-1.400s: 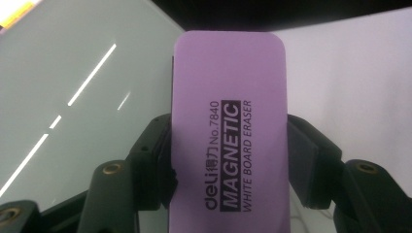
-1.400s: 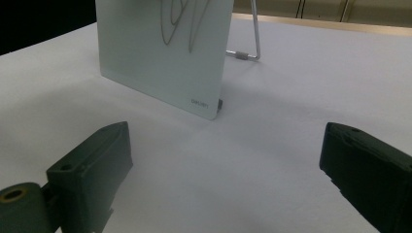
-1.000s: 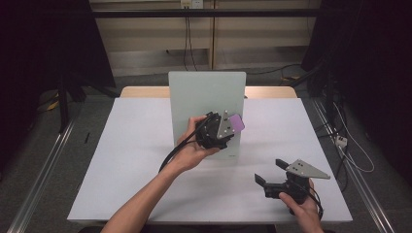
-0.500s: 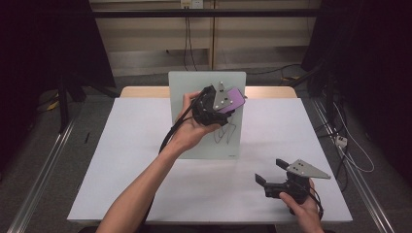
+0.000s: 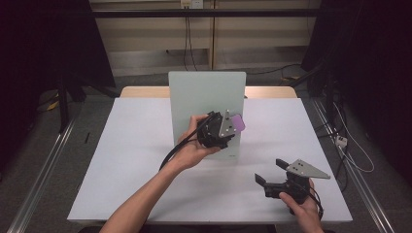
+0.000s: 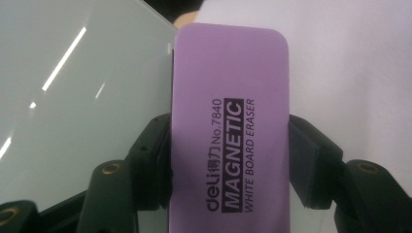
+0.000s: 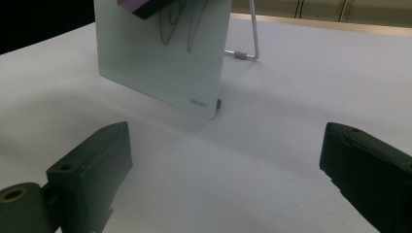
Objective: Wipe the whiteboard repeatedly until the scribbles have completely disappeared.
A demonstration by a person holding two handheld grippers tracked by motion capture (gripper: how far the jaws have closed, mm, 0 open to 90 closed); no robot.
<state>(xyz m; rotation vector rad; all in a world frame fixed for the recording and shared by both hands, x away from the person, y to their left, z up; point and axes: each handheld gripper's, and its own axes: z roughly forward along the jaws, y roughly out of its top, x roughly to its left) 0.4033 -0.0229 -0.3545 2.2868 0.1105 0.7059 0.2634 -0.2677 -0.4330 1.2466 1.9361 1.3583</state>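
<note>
Your left gripper (image 5: 232, 127) is clamped on the purple eraser (image 5: 236, 123), and you are holding it up against the face of the pale green glass board (image 5: 206, 97) that stands upright near the middle of the white table (image 5: 131, 155). In the left gripper view the eraser (image 6: 228, 131) sits lengthwise between the two black jaws, which press on its long sides; its printed face, reading "MAGNETIC WHITE BOARD ERASER", is turned toward the camera, and its left edge lies right at the board (image 6: 73, 97) — whether the eraser's underside actually touches the glass cannot be told from here. In the high view the eraser is at the board's right half, about midway up it. Your left hand (image 5: 192, 148) wraps the gripper body from below, with the cable trailing down along your forearm. Your right gripper (image 5: 272, 175) is low over the table's near right part, well apart from the board, with its jaws spread wide and nothing between them; your right hand (image 5: 301, 206) holds it near the table's front edge. In the right gripper view the jaws stand far apart over bare white table (image 7: 272, 160), the board (image 7: 165, 63) shows dark scribbled lines on its surface, and a wire stand (image 7: 248, 46) props it from behind — the eraser's corner (image 7: 145, 7) is at the top.
</note>
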